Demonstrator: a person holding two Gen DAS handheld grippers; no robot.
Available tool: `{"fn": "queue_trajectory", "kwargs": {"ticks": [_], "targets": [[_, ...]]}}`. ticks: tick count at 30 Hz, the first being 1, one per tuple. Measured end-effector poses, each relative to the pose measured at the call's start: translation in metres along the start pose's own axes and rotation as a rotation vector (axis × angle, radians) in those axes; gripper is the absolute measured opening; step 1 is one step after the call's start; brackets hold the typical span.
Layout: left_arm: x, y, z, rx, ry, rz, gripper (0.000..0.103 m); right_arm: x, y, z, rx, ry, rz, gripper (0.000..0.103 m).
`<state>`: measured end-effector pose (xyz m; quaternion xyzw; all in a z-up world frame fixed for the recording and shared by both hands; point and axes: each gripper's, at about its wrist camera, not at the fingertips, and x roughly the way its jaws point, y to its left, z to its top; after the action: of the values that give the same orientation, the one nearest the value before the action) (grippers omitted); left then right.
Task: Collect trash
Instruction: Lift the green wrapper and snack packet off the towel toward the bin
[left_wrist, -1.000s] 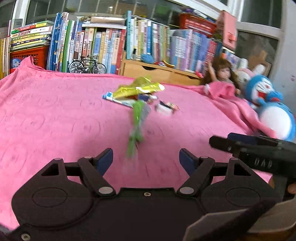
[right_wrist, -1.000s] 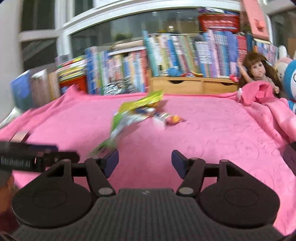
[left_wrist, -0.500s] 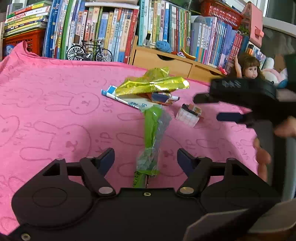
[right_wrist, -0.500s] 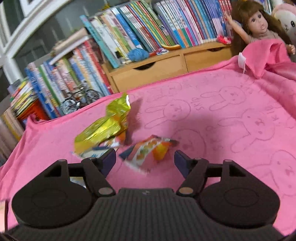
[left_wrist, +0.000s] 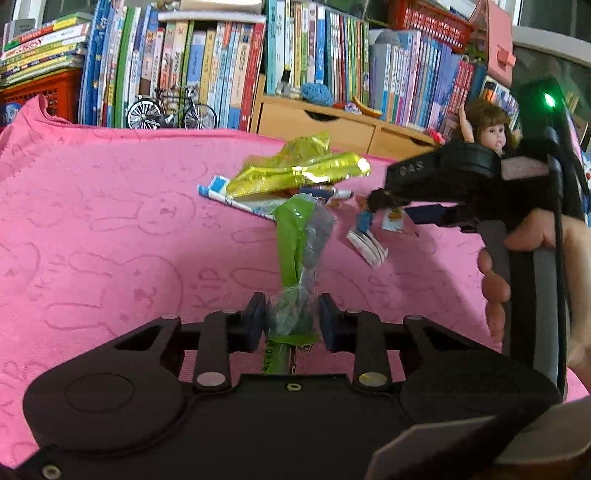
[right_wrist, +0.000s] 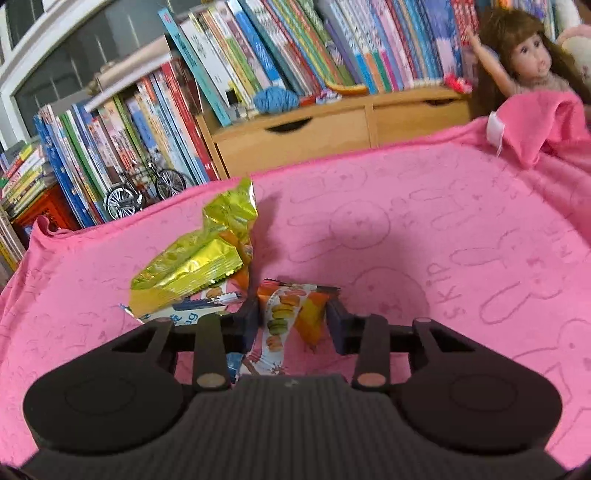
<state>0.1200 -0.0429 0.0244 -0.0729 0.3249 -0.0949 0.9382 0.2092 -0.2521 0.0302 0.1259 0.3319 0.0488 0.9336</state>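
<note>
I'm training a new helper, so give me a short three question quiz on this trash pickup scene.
1. True or false: the green wrapper lies between the left gripper jaws.
2. Which wrapper sits between the right gripper jaws: A gold, B macaron wrapper, C blue?
3. Fill in: the trash lies on a ____ blanket.

Key: 1 true. 2 B. 3 pink.
</note>
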Motion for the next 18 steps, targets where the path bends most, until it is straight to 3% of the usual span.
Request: {"fn": "queue_trajectory", "kwargs": {"ticks": [9, 18], "targets": [[-0.045, -0.001, 0.000, 0.019, -0.043, -0.002, 0.029, -0.062, 0.005, -0.011, -0.084, -0.066, 0.086, 0.043], [-0.098, -0.002, -0.017, 0.007, -0.069, -0.032, 0.029, -0.120, 0.014, -0.052, -0.160, -0.081, 0.185, 0.044]]}}
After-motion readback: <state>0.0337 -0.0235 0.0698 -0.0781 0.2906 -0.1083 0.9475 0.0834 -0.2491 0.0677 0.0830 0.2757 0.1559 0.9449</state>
